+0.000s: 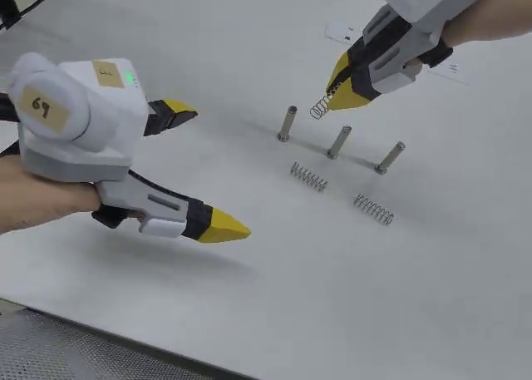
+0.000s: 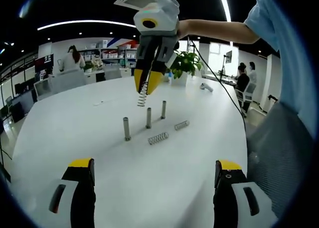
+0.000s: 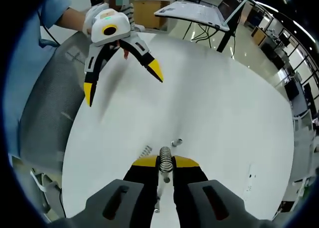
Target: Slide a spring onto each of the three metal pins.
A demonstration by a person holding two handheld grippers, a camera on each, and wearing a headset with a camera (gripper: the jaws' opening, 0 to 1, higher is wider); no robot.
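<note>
Pins (image 1: 338, 141) stand well right of the left gripper (image 1: 212, 169), whose fingers are spread wide over the worktop (image 1: 349, 297). The three are upright in a row, and two springs (image 1: 308, 177) lie just before them. Farther right, the right gripper (image 1: 336, 96) has its fingers clamped on a third spring (image 1: 321, 107), which hangs above the leftmost pin (image 1: 287, 124), seemingly not touching it.

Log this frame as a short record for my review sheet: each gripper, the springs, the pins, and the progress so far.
left gripper: open, empty, hovering over the table
right gripper: shut on the held spring, in the air near the pins
pins: three, upright, all bare
loose springs: two, lying on the table beside the pins
progress: no spring on a pin yet
</note>
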